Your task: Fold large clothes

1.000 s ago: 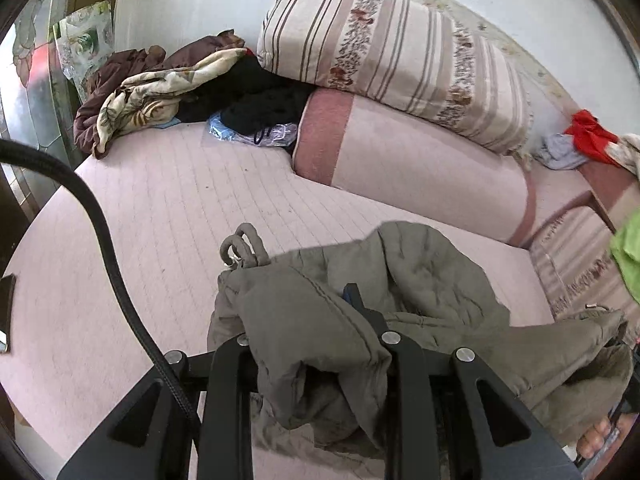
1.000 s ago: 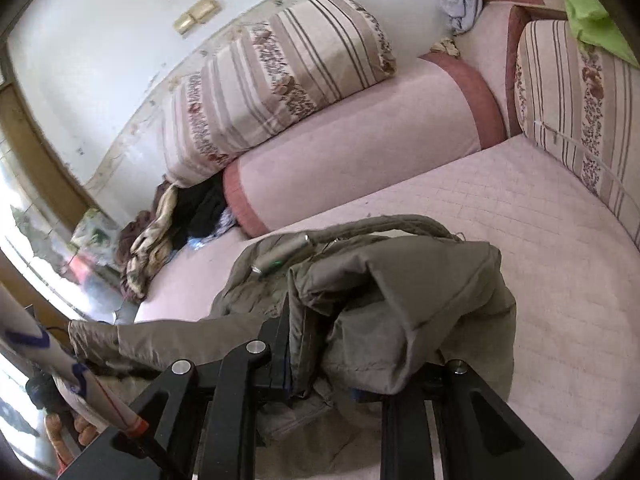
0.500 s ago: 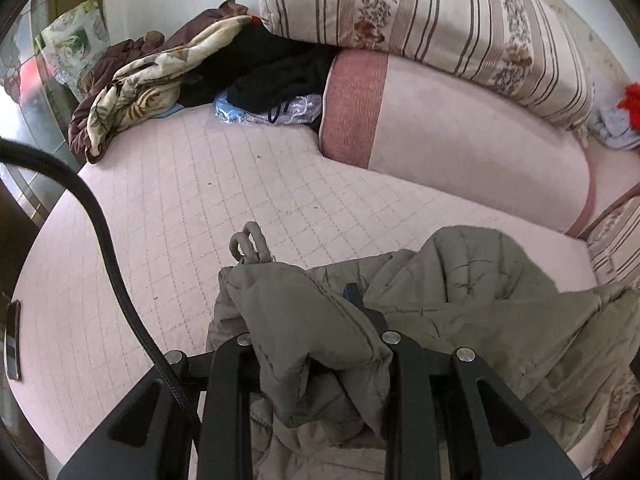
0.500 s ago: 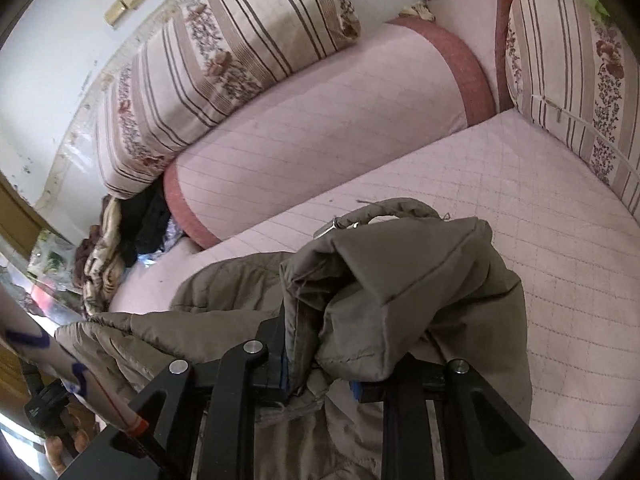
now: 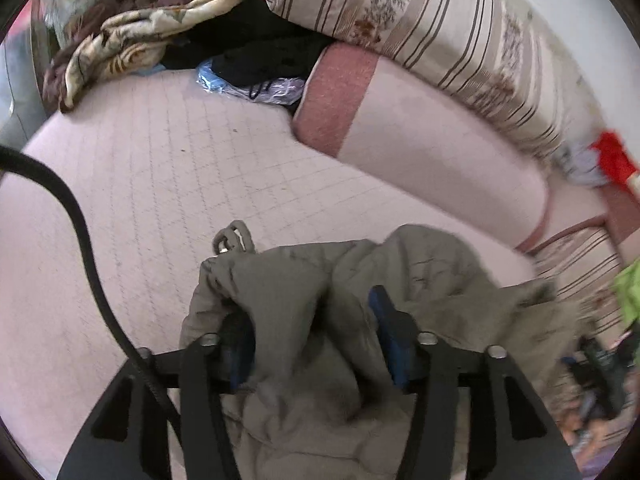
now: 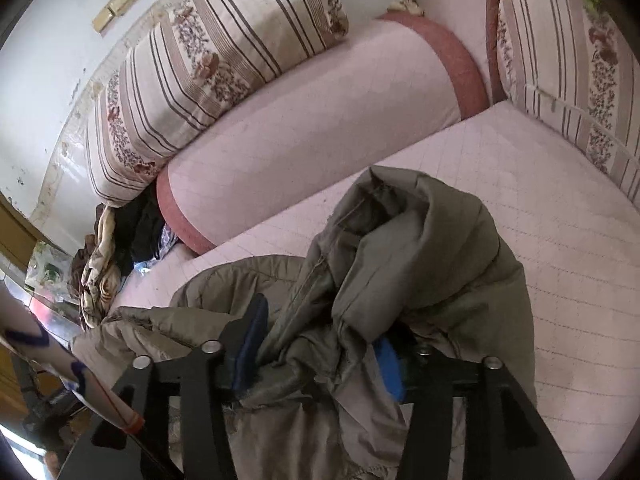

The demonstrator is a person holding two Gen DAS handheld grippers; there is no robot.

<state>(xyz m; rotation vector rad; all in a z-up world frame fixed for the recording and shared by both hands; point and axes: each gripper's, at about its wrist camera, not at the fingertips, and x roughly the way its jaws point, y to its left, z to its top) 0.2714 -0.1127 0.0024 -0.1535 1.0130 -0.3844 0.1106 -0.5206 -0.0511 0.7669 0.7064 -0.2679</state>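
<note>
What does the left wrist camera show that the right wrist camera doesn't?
Only the left wrist view shows the red cloth at the far end of the bolster, a lime green cloth at the right edge, and a black cable.

Only the right wrist view shows the wall switch plate and the second striped cushion on the right.

Both show the olive jacket on the pink quilted mattress, with fabric between each hand-held gripper's opening jaws, plus the long striped cushion.
</note>
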